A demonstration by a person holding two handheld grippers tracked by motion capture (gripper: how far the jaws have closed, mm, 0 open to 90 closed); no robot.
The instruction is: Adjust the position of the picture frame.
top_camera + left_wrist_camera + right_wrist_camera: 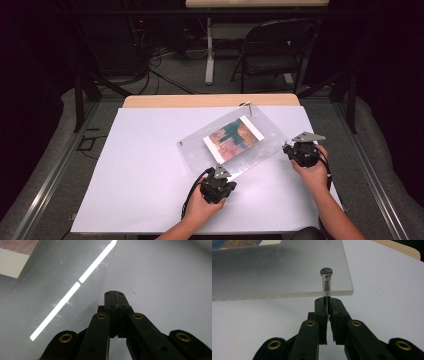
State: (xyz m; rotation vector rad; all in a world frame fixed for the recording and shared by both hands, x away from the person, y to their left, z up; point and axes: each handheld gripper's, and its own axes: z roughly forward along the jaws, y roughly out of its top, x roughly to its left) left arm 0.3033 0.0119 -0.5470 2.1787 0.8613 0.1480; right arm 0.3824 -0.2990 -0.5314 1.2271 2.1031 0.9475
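Here, clear glossy acrylic panel (pixel 235 140), round metal pin (pixel 326 273), matte white tabletop (pixel 140 165).

Clear acrylic frame (pixel 235 140) – colourful print inside – tilted above table

A table (pixel 150 165) with a pale wooden top carries everything; a white sheet (pixel 140 185) covers nearly all of it and leaves only a strip of bare wood along the far edge. On the sheet, right of the middle, lies a clear plastic panel (pixel 260 145), turned at a slant to the table's edges, with a colourful print (pixel 233 138) under or inside it. The panel's right corner is off the sheet, and a small metal pin (pixel 326 273) goes through it.
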